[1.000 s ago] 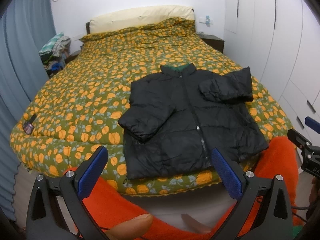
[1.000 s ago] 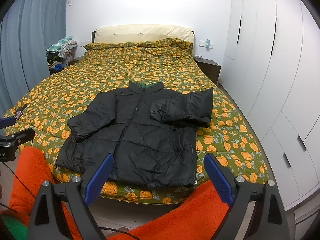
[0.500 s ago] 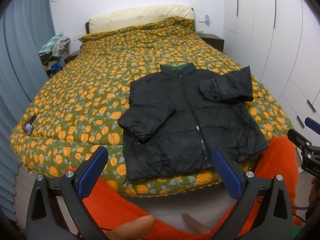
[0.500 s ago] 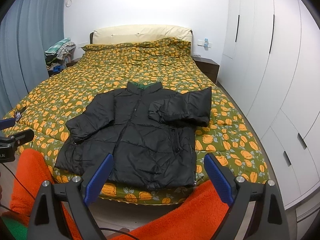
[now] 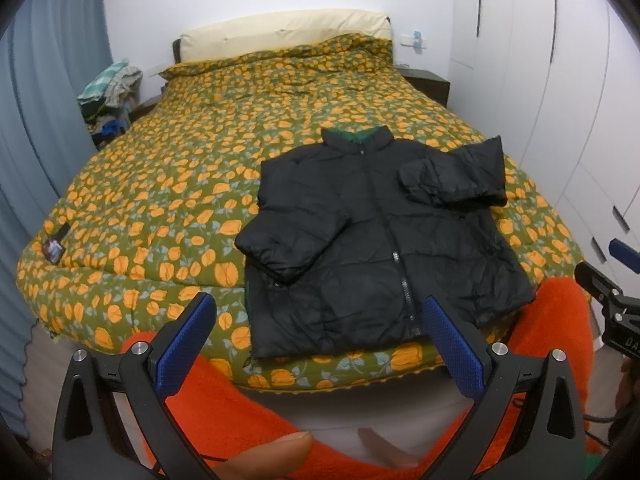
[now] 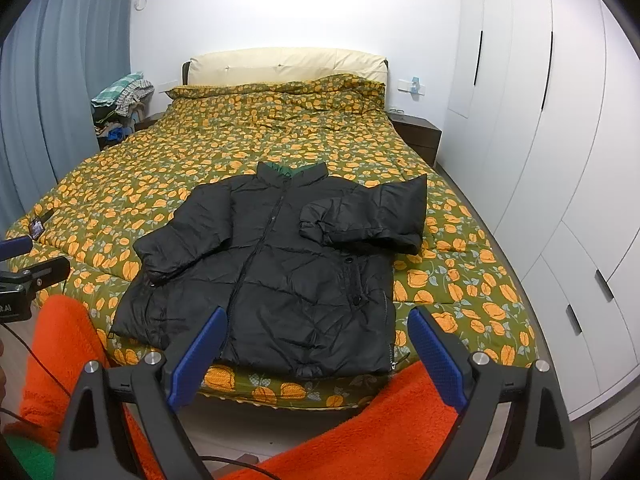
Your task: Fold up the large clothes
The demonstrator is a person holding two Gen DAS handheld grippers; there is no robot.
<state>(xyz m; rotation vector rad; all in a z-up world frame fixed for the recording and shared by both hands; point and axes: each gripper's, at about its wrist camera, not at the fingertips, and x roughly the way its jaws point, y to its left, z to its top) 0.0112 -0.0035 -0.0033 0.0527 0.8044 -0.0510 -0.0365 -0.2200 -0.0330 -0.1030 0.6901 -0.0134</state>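
A black puffer jacket lies face up, zipped, at the foot of the bed, its collar toward the headboard; it also shows in the right wrist view. Both sleeves are folded in over the chest. My left gripper is open and empty, held back from the bed's foot, in front of the jacket's hem. My right gripper is open and empty, likewise short of the hem. Each gripper appears at the other view's edge, the right one in the left wrist view and the left one in the right wrist view.
The bed has a green quilt with orange flowers and a cream headboard. White wardrobes line the right side. A nightstand stands by the headboard. Clothes are piled at the left by blue curtains. Orange sleeves fill the foreground.
Both grippers have stayed open and almost still. The right wrist view has drifted slightly; the jacket has not moved.
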